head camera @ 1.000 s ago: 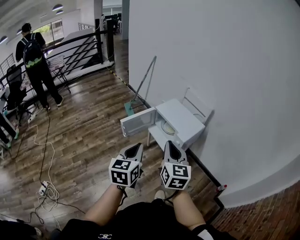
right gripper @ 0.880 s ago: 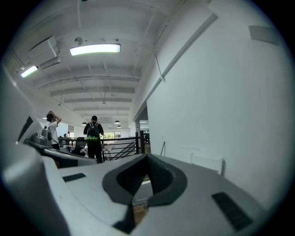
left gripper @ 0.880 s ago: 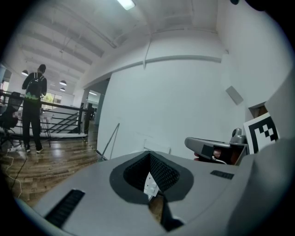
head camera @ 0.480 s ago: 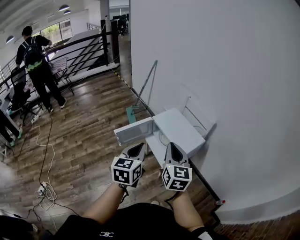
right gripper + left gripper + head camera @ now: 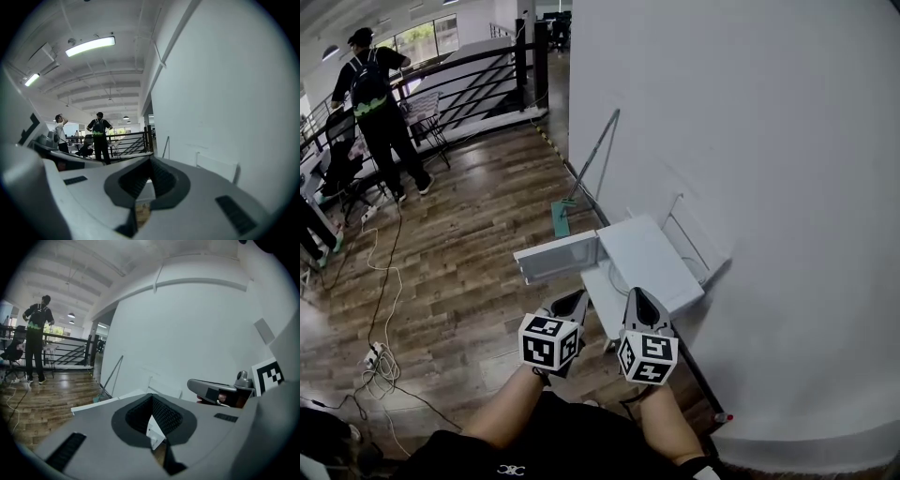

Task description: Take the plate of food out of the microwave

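**Q:** What changed?
**A:** Closer now. I've walked up, and the microwave (image 5: 645, 255) sits nearer my grippers than a second ago. Its door (image 5: 558, 256) is still swung wide.

**Q:** Head view?
**A:** The left gripper (image 5: 572, 300) and right gripper (image 5: 639, 297) are side by side, both with jaws pressed together and holding nothing. The microwave is at 12 o'clock, just ahead, and the door hangs out toward 10. The plate should be inside, but the oven's top hides it from here and I can't make it out.

**Q:** Left gripper view?
**A:** The left gripper (image 5: 151, 399) is closed and empty, with a sliver of white oven showing past the tips. The door (image 5: 93, 404) is at 9 o'clock and the right gripper (image 5: 218, 390) at 3.

**Q:** Right gripper view?
**A:** The right gripper (image 5: 149, 161) has its jaws together with nothing between them. No plate shows here either.

**Q:** Progress?
**A:** The door is open and that's all. I'd say what's left is to open the jaws, reach in, grip the plate and draw it out.

**Q:** Clutter?
**A:** A mop (image 5: 586, 173) leans on the wall at 11 o'clock. There are cables (image 5: 380, 356) on the floor at 9 and a person (image 5: 380, 103) far off at 10. Only the open door crowds my left side.
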The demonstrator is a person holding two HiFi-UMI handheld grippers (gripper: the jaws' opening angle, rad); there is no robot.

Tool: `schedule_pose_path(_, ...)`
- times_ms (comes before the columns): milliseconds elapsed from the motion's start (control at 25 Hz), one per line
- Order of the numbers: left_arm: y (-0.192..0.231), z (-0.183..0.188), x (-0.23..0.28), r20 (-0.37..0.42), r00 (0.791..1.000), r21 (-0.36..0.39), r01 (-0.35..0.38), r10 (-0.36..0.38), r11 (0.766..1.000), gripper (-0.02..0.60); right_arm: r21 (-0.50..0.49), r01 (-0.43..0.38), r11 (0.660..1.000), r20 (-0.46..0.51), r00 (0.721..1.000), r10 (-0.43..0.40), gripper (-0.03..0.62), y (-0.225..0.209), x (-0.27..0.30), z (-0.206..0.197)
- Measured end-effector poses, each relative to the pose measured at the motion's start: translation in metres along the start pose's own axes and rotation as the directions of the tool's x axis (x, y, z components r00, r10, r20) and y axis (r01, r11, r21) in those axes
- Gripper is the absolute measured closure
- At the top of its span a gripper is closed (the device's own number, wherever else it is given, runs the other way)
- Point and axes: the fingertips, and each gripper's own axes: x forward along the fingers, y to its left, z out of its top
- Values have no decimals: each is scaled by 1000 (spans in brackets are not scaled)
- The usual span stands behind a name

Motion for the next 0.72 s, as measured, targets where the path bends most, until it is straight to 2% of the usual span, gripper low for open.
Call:
schedule_pose_path(320, 8, -2, 24, -10, 1000, -2, -11, 11, 1000, 589, 6, -23, 1000, -18, 1000, 23, 582, -11, 23, -10)
schedule_pose_path(480, 21, -8, 43, -25, 1000, -38, -10, 9, 999, 589, 0, -20, 1000, -28, 999, 19, 582, -17, 38, -15)
schedule_pose_path(720, 39, 10, 57, -20, 1000, -25, 22, -22, 999, 589, -8, 14, 1000, -29, 999, -15, 582, -12, 61, -7)
